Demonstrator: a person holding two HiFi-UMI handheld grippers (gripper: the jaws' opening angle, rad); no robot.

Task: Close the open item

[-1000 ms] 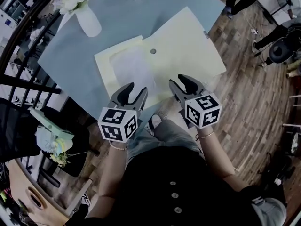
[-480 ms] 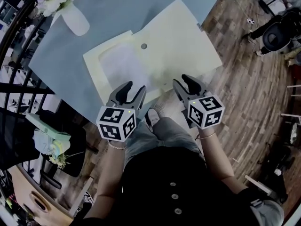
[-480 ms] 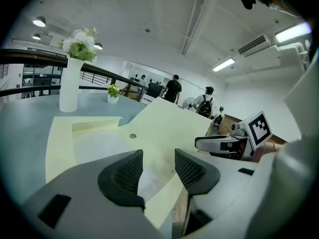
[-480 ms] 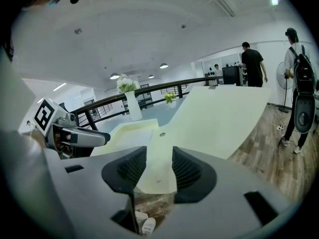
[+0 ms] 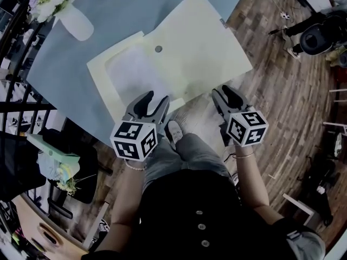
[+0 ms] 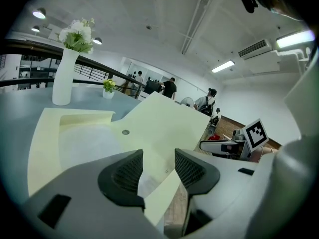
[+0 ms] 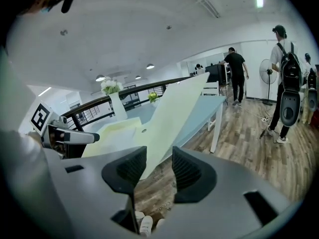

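The left gripper has its jaws apart. The near corner of the pale yellow folder shows in the gap between them, and neither pad is pressing on it. The right gripper also has its jaws apart and holds nothing. The near edge of the folder's right leaf lines up with the gap but lies just beyond the jaws.

The folder lies spread open on the grey-blue tabletop, with a snap button near its middle fold. From the head view, its left leaf lies flat with a paler pocket on it, and the left gripper sits at that leaf's near edge. The right leaf reaches past the tabletop's edge over the wooden floor, and the right gripper is just beside its near corner. A white vase stands well apart, on the folder's far left side.

The overhanging right leaf looks like the easy part to grip, since a jaw can slip under it without scraping the tabletop. The right jaws should probably take a shallow bite there and carry the leaf in an arc over the fold. The left jaws could meanwhile pin the left leaf's corner so the folder does not slide. A thin sheet may buckle, so a slow swing seems wise.
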